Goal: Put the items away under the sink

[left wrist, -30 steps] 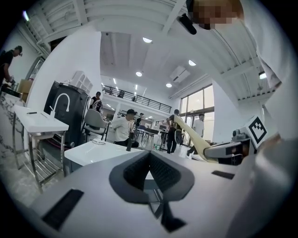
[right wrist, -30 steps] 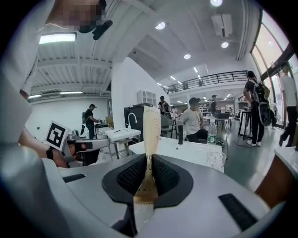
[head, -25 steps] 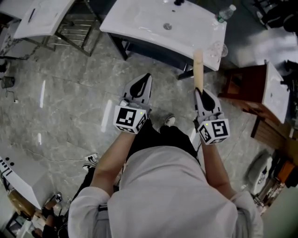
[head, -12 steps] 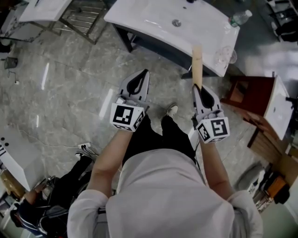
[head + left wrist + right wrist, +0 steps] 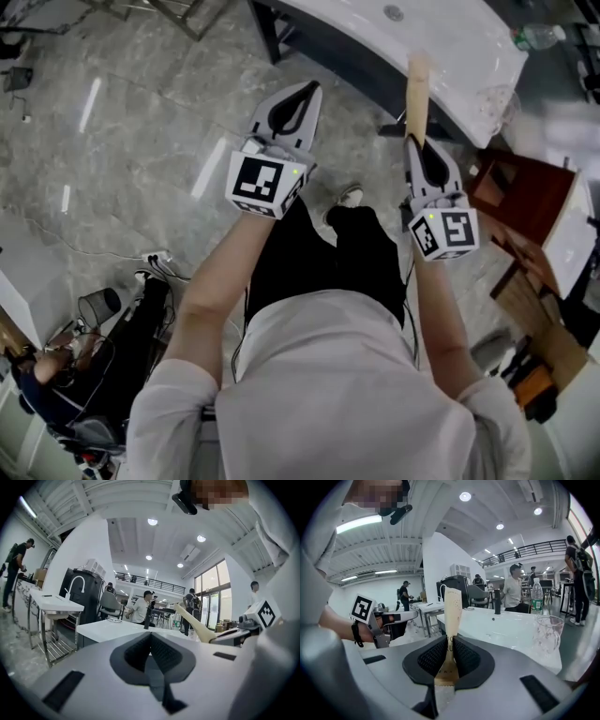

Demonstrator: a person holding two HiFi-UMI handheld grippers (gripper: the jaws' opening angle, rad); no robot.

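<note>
My right gripper is shut on a long beige paper-wrapped packet that sticks out past its tips toward the white sink's front edge. In the right gripper view the packet stands upright, pinched between the black pads. To its left my left gripper is shut with nothing in it, its tips near the dark space below the sink. The left gripper view shows its pads meeting, with the packet off to the right.
A clear glass and a plastic bottle stand on the sink top at the right. A brown wooden cabinet stands right of my right arm. Grey marble floor spreads to the left. People sit and stand in the background.
Both grippers have sunk and come nearer to the sink's front edge, which now lies at the top of the head view. The packet stays pinched in the right gripper.
</note>
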